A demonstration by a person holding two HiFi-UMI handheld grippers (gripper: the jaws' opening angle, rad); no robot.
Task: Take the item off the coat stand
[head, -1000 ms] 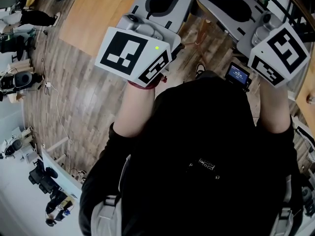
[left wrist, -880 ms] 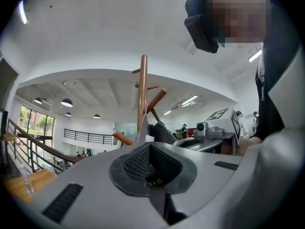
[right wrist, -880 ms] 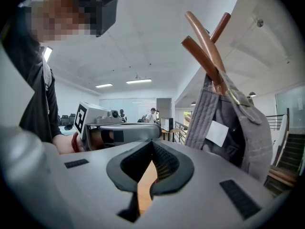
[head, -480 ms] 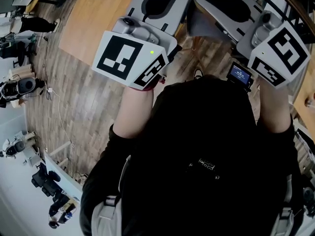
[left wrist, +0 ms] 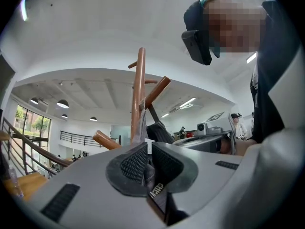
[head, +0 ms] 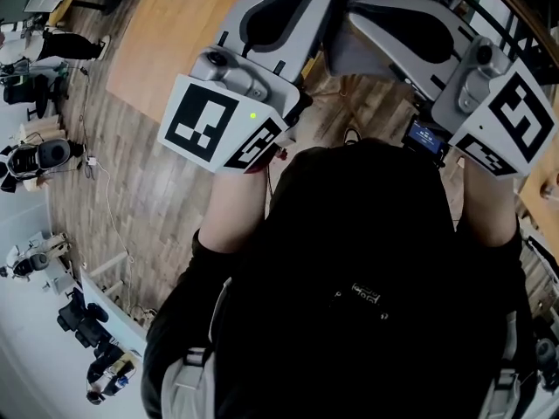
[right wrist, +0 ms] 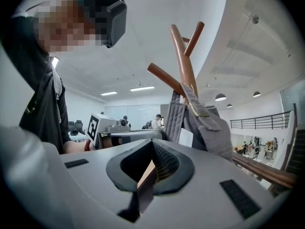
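Left hand-held gripper (left wrist: 148, 147) and right hand-held gripper (right wrist: 152, 146) level, jaws pinching strap (left wrist: 157, 191), left's just opening.

**Grey bag, red-brown stand**

Bag (right wrist: 209, 128) is mid-grey with ribbed stitch lines and a white tag (right wrist: 185, 138). Strap (left wrist: 157, 191) near-black, white lettering. Coat stand (left wrist: 137, 99) glossy red-brown wood. Floor (head: 148, 182) grey-brown planks, streaky grain. Table (head: 183, 33) honey-orange wood. Person's top (head: 367, 234) solid black with a small grey chest print. Ceiling (left wrist: 95, 32) plain white. Balcony railing (right wrist: 259, 121) black bars.
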